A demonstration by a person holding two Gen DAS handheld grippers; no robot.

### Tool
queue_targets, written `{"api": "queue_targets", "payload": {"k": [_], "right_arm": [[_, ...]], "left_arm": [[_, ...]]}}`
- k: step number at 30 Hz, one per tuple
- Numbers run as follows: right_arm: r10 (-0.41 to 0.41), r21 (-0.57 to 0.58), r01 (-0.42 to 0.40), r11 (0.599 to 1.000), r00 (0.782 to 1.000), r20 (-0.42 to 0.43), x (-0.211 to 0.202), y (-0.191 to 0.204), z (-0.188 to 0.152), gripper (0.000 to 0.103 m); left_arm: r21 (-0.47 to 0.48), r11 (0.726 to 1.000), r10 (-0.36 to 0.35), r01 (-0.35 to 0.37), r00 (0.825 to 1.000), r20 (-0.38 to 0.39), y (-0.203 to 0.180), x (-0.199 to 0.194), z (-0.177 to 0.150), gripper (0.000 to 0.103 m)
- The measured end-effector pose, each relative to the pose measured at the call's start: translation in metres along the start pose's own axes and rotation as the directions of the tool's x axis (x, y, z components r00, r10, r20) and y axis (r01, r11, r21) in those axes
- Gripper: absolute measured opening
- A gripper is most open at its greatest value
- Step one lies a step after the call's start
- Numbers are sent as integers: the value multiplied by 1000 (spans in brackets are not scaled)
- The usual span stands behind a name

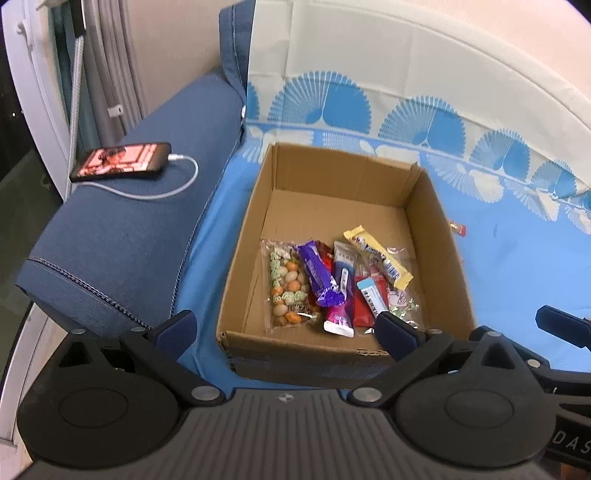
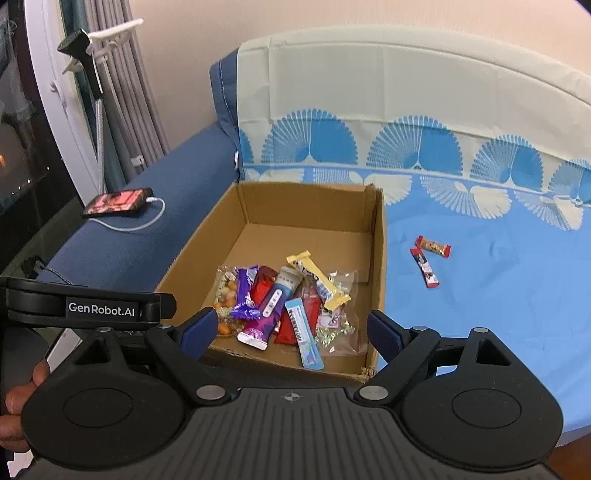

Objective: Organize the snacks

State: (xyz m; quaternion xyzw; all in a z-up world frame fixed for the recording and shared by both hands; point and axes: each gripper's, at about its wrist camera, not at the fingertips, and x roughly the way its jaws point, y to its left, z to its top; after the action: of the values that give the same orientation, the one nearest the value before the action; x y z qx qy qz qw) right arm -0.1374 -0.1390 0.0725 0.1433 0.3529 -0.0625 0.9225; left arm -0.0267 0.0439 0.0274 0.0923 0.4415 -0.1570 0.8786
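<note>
Both tools, left [image 1: 284, 332] and right [image 2: 291, 330], hover spread and empty over the open brown cardboard box [image 2: 380, 258]; two small red-wrapped snack bars [image 2: 428, 258] await collecting on the blue bedsheet [image 2: 498, 295]

A blue sofa [image 2: 177, 192] under patterned cloth [image 2: 480, 277] stands against a beige wall [image 2: 258, 22].

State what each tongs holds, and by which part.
Nothing. Left tongs and right tongs both gape open and empty above the cardboard box.

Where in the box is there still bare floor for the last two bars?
The cardboard box has bare floor along its far wall, beyond the yellow bar. The near half is crowded with wrappers. Two red bars wait on the blue sheet.
</note>
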Motion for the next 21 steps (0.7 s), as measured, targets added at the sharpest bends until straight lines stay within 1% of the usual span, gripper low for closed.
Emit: {"api": "queue_targets", "payload": {"k": [10, 18, 21], "right_arm": [[3, 33, -5, 999, 999, 48, -17, -9, -6, 93], [23, 60, -26, 998, 999, 49, -15, -22, -9, 93], [14, 80, -18, 997, 998, 53, -12, -32, -8, 93]], "left_arm": [[29, 1000, 6, -7, 999, 33, -12, -18, -1, 103], [46, 999, 19, -20, 999, 30, -25, -15, 6, 103], [49, 998, 26, -27, 999, 22, -29, -9, 11, 103]]}}
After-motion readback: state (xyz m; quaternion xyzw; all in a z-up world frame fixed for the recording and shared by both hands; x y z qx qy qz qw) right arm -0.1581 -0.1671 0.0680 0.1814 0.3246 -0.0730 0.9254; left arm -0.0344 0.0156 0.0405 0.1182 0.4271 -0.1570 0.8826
